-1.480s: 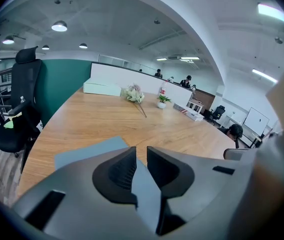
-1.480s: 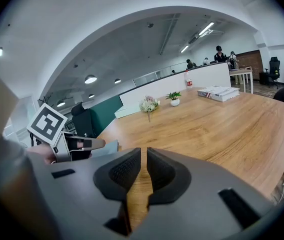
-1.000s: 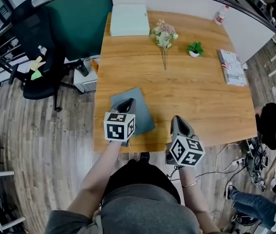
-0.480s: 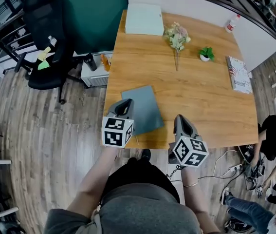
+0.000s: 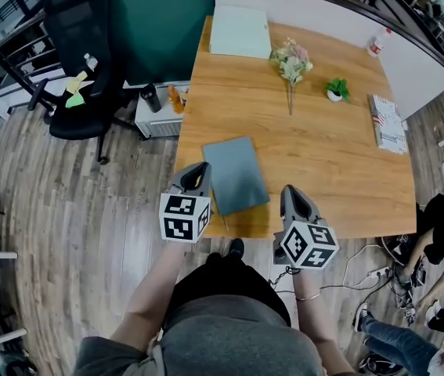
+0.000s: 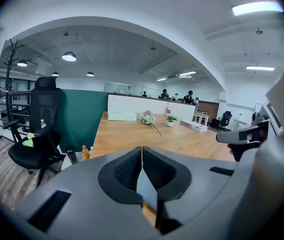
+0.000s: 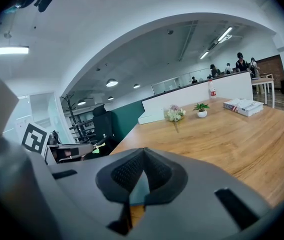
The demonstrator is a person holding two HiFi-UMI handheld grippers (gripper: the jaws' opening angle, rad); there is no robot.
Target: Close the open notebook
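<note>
Wooden table (image 5: 323,163) carries a closed grey notebook (image 5: 236,175) near its front edge, bare wood beyond. Left gripper (image 5: 198,171) and right gripper (image 5: 290,193) flank it, jaws together, empty.

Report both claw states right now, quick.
Left claw: shut, nothing between the jaws.
Right claw: shut, jaws have just closed, nothing between them.

One grey notebook (image 5: 236,175), near side of one wooden table (image 5: 323,163). Two grippers: left gripper (image 5: 199,169), right gripper (image 5: 290,191). Far end: one white box (image 5: 240,31), one flower bunch (image 5: 292,59), one potted plant (image 5: 336,89), one white bottle (image 5: 376,42). One stack of books (image 5: 388,122) right. One black chair (image 5: 81,49) left.
</note>
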